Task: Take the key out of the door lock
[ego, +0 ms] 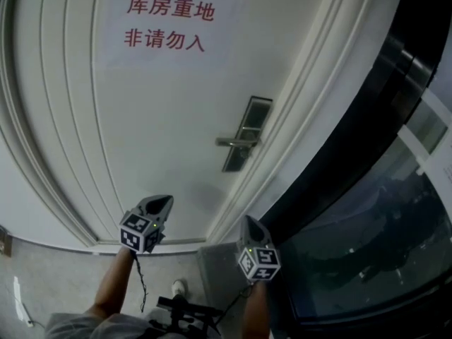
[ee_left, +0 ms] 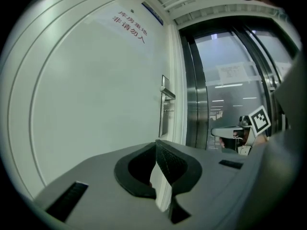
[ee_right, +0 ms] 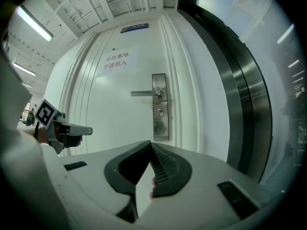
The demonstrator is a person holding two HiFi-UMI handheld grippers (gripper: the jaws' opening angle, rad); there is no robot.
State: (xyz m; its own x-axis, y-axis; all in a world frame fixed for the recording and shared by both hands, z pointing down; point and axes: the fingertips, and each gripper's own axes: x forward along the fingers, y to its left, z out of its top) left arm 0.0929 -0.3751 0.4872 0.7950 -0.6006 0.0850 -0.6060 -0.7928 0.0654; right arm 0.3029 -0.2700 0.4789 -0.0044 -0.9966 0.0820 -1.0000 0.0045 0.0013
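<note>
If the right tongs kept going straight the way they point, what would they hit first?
The right tongs would probably meet the white door first, near the bottom of its metal lock plate. Nothing shows in between, though depth is hard to judge.

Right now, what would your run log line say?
left gripper: shut, empty | right gripper: shut, empty | lock: untouched, grippers short of door | key: too small to tell
</note>
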